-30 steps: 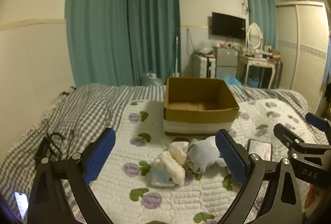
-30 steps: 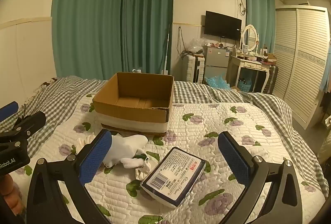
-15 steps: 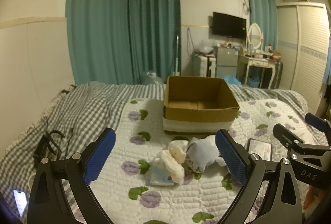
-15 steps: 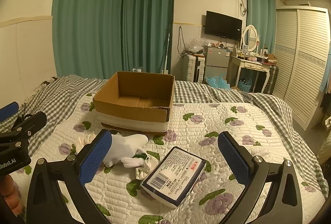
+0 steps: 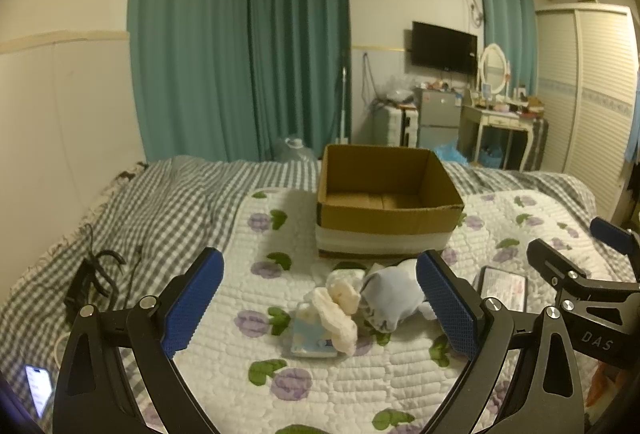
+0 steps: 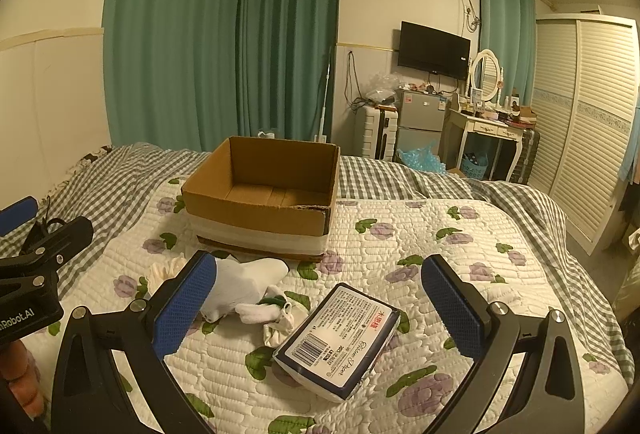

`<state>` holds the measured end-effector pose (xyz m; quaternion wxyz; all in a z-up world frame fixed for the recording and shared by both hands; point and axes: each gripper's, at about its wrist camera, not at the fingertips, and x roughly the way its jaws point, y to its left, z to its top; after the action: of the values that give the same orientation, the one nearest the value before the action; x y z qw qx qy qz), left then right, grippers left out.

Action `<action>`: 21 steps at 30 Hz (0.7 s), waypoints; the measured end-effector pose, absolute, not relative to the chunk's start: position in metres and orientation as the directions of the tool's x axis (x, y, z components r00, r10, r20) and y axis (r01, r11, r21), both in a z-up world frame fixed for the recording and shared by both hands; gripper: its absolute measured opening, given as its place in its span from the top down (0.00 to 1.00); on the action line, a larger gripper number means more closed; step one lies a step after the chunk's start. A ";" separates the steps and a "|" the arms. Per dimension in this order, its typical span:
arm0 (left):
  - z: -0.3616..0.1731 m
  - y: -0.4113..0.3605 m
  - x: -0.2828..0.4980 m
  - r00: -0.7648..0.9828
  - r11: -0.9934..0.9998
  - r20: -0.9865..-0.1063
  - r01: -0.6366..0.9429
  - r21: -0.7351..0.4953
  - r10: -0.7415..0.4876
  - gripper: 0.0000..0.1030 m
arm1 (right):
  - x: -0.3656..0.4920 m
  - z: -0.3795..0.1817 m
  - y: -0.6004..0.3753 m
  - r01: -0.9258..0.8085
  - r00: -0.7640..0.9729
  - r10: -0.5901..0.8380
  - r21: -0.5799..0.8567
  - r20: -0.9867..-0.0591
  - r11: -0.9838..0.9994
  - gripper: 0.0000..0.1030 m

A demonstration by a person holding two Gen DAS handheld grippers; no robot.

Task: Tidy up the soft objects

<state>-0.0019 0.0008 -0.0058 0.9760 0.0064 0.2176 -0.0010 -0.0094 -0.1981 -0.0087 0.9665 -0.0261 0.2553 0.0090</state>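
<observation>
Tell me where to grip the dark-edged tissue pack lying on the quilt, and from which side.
Take the tissue pack across its narrow width, near the middle, with the right gripper coming down from above. It lies flat and slanted on the quilt, long sides bare, and the open fingers look wide enough to straddle it. Its left corner touches the small white cloth, so stay clear of that end.
</observation>
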 end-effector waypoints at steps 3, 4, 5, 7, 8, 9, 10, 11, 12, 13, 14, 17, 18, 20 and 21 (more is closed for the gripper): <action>-0.007 0.001 -0.003 0.905 1.000 -0.425 0.003 0.011 0.002 0.04 | -0.009 -0.009 -0.198 -0.032 0.869 0.005 -0.047 -0.494 0.998 0.00; -0.007 0.001 -0.003 0.905 1.000 -0.425 0.003 0.011 0.002 0.04 | -0.010 -0.009 -0.198 -0.032 0.870 0.005 -0.047 -0.493 0.998 0.00; -0.006 0.001 -0.003 0.905 1.000 -0.425 0.003 0.013 0.003 0.04 | -0.010 -0.009 -0.198 -0.033 0.870 0.005 -0.047 -0.494 0.998 0.00; -0.007 0.001 -0.003 0.906 1.000 -0.424 0.002 0.014 0.004 0.04 | -0.010 -0.009 -0.198 -0.033 0.869 0.005 -0.048 -0.495 0.998 0.00; -0.007 0.001 -0.003 0.906 1.000 -0.424 0.003 0.013 0.002 0.04 | -0.010 -0.009 -0.198 -0.033 0.869 0.005 -0.048 -0.495 0.998 0.00; -0.007 0.001 -0.003 0.905 1.000 -0.425 0.004 0.012 0.002 0.04 | -0.009 -0.009 -0.198 -0.033 0.869 0.005 -0.048 -0.495 0.998 0.00; -0.007 0.002 -0.003 0.905 1.000 -0.425 0.004 0.012 0.002 0.04 | -0.010 -0.009 -0.198 -0.033 0.869 0.005 -0.048 -0.495 0.998 0.00; -0.006 0.001 -0.002 0.905 1.000 -0.424 0.003 0.013 0.003 0.04 | -0.010 -0.009 -0.198 -0.033 0.869 0.005 -0.048 -0.494 0.998 0.00; -0.006 0.001 -0.002 0.905 1.000 -0.425 0.003 0.013 0.002 0.04 | -0.009 -0.009 -0.197 -0.033 0.869 0.005 -0.049 -0.495 0.998 0.00; -0.007 0.002 -0.003 0.905 1.000 -0.425 0.003 0.013 0.003 0.04 | -0.009 -0.009 -0.197 -0.033 0.869 0.005 -0.049 -0.495 0.998 0.00; -0.006 0.001 -0.002 0.905 1.000 -0.425 0.003 0.012 0.002 0.04 | -0.009 -0.009 -0.197 -0.033 0.869 0.004 -0.050 -0.495 0.998 0.00; -0.006 0.001 -0.002 0.905 1.000 -0.425 0.003 0.012 0.002 0.04 | -0.010 -0.009 -0.197 -0.034 0.868 0.005 -0.050 -0.496 0.998 0.00; -0.006 0.001 -0.002 0.905 1.000 -0.426 0.004 0.012 0.002 0.04 | -0.010 -0.010 -0.197 -0.034 0.868 0.004 -0.051 -0.496 0.998 0.00; -0.006 0.001 -0.003 0.905 1.000 -0.425 0.004 0.013 0.002 0.04 | -0.010 -0.010 -0.198 -0.034 0.869 0.004 -0.051 -0.496 0.998 0.00; -0.007 0.001 -0.003 0.906 1.000 -0.424 0.004 0.012 0.002 0.04 | -0.009 -0.010 -0.197 -0.034 0.868 0.004 -0.050 -0.496 0.998 0.00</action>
<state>-0.0030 0.0015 -0.0065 0.9761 0.0064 0.2173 -0.0005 -0.0095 -0.1973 -0.0095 0.9661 -0.0287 0.2564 0.0098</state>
